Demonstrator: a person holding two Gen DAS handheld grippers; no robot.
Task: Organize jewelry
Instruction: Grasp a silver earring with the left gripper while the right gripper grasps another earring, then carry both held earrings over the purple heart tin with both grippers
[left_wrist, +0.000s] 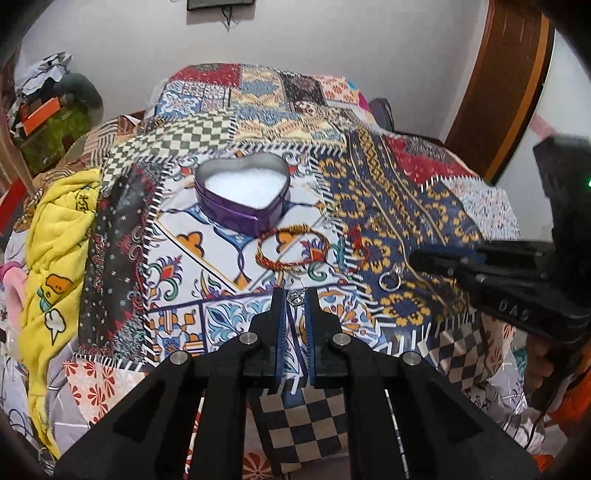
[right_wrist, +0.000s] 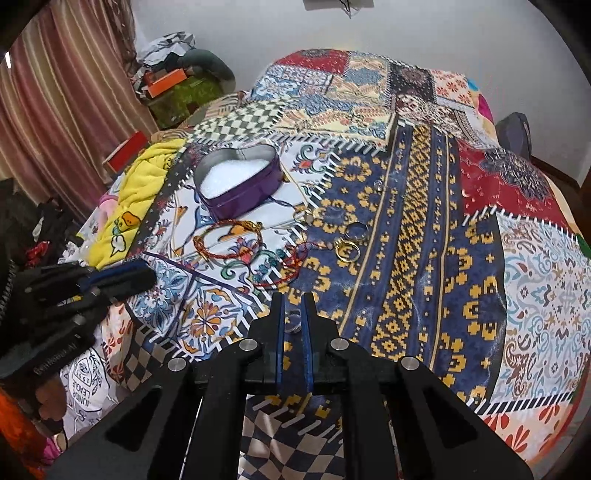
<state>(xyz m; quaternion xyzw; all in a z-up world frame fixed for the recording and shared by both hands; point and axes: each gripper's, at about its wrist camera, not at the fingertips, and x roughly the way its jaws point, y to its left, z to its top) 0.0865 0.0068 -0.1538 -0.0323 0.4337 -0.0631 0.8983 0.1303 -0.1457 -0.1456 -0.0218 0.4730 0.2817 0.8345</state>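
Left gripper (left_wrist: 294, 301): I see its black fingers with blue pads a narrow gap apart, low over the quilt, with a small silver sparkly trinket (left_wrist: 295, 297) between the tips. I cannot tell whether the pads touch it.
Right gripper (right_wrist: 293, 312): my right wrist view shows its fingers a small gap apart around a silver ring (right_wrist: 293, 320) lying on the quilt. I cannot tell if they pinch it.
Carrying surface: a multicoloured patchwork quilt (left_wrist: 369, 177) spread over a bed holds everything.
Heart tin: a purple heart-shaped metal tin with white padding inside (left_wrist: 242, 194) sits open, toward the quilt's far left part, on a white floral patch.
Bracelets: a red and gold braided bracelet (left_wrist: 291, 248) lies just in front of the tin; a thin red cord bracelet (right_wrist: 284, 269) lies beside it to the right.
Rings: a gold ring (right_wrist: 347, 252) and a dark silvery ring (right_wrist: 356, 232) lie close together on the blue and yellow patch.
Hoop: another silver ring with a small stone (left_wrist: 390, 281) lies near the right gripper's tip in the left wrist view.
Writing: "DAS" shows on the right gripper's body; "JUNIOR LEAGUE" and "1991" show upside down on white printed fabric (right_wrist: 86, 384) at the quilt's near left edge.
Left edge: a yellow cartoon-print blanket (left_wrist: 55, 258) is bunched there.
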